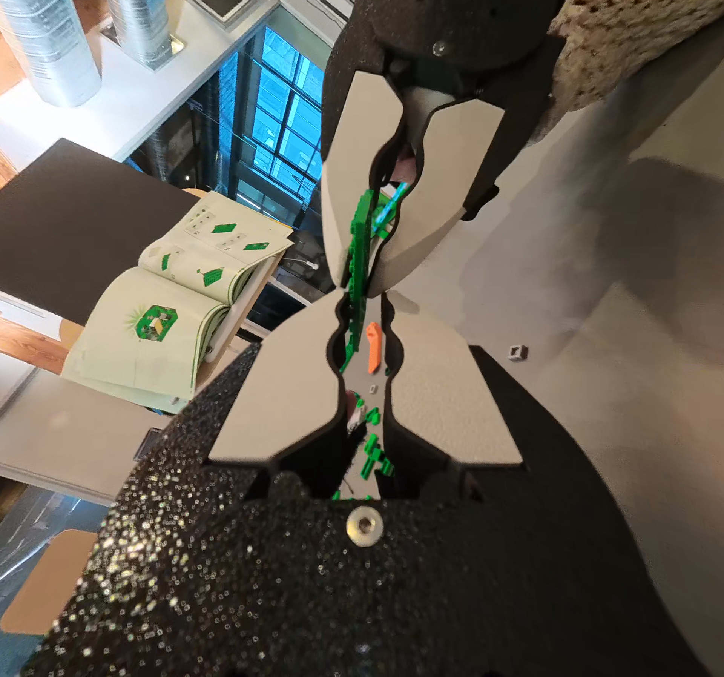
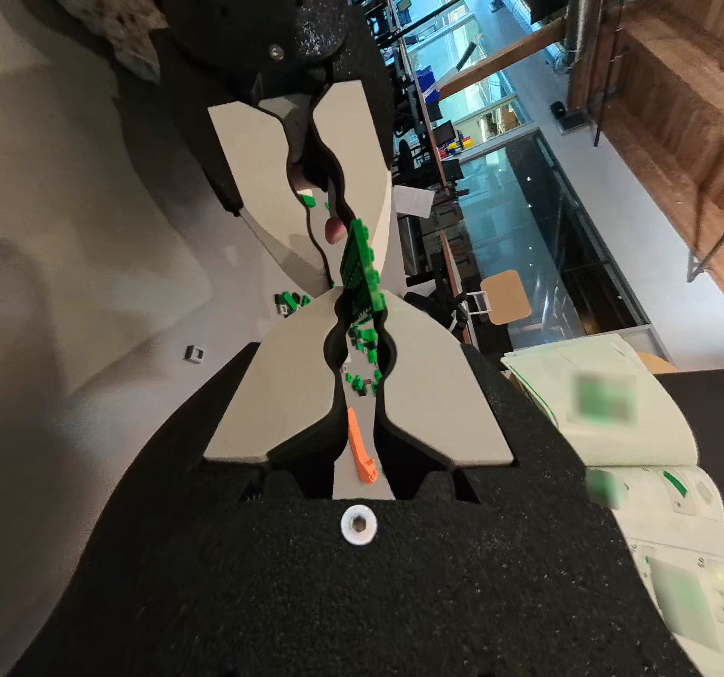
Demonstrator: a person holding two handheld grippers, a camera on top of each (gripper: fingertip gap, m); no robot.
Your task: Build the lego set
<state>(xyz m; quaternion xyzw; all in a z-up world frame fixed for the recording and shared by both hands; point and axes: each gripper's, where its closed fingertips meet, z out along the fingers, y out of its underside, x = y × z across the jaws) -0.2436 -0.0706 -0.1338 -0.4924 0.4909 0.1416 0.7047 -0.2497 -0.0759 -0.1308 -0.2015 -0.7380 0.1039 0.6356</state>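
Note:
My two grippers meet tip to tip above the grey table (image 1: 548, 344). A thin green studded plate (image 1: 358, 235) stands edge-on between them, and each gripper pinches one end of it. In the left wrist view my left gripper (image 1: 362, 299) comes from below and the right gripper (image 1: 358, 289) from above. In the right wrist view the right gripper (image 2: 360, 299) is below, the left gripper (image 2: 354, 284) above, and the plate (image 2: 358, 262) shows its studs. Loose green pieces (image 1: 374, 450) lie on the table under them.
An orange wedge-shaped tool (image 1: 374, 346) (image 2: 360, 450) lies on the table below the grippers. A small grey piece (image 1: 518, 352) (image 2: 194, 353) lies apart. An open instruction booklet (image 1: 168, 305) (image 2: 607, 403) sits propped at the table's edge. A knitted sleeve (image 1: 634, 11) is behind the right gripper. Both grippers' tips are close together, under 4 cm apart. About 8 cm separates my left fingertips from the small grey piece (image 2: 194, 353).

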